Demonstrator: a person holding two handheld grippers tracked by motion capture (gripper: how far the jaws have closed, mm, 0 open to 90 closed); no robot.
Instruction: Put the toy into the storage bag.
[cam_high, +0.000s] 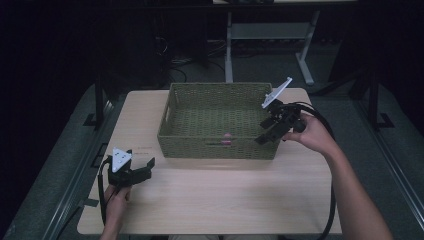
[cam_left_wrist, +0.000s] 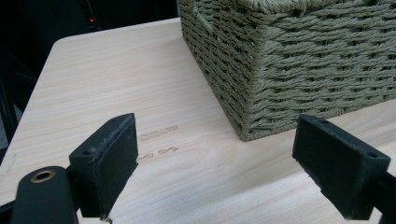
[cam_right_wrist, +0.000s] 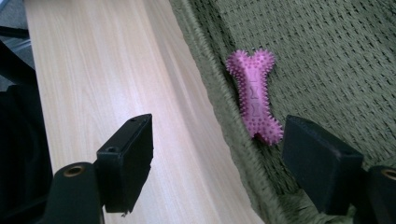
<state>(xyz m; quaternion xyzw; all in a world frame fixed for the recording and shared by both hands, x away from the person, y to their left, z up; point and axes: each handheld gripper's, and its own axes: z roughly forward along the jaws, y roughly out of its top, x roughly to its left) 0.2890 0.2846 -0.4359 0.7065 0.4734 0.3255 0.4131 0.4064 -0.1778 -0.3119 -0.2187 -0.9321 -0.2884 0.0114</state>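
Note:
A green woven basket (cam_high: 215, 147) stands at the back middle of the light wooden table (cam_high: 215, 200). A pink spiky bone-shaped toy (cam_high: 227, 138) lies on the basket floor against its front wall, and it looks free of the jaws in the right gripper view (cam_right_wrist: 254, 95). My right gripper (cam_high: 262, 137) hovers over the basket's front right corner, open and empty (cam_right_wrist: 219, 123), straddling the front rim (cam_right_wrist: 219, 107). My left gripper (cam_high: 141, 159) rests low at the table's front left, open and empty (cam_left_wrist: 215, 128), facing the basket's front left corner (cam_left_wrist: 252, 93).
Bare tabletop (cam_high: 225, 185) stretches between the basket and the front edge. Behind the table stand grey metal desk legs (cam_high: 229, 45) on a dark floor. A black cable (cam_high: 330, 200) trails from the right gripper along the forearm.

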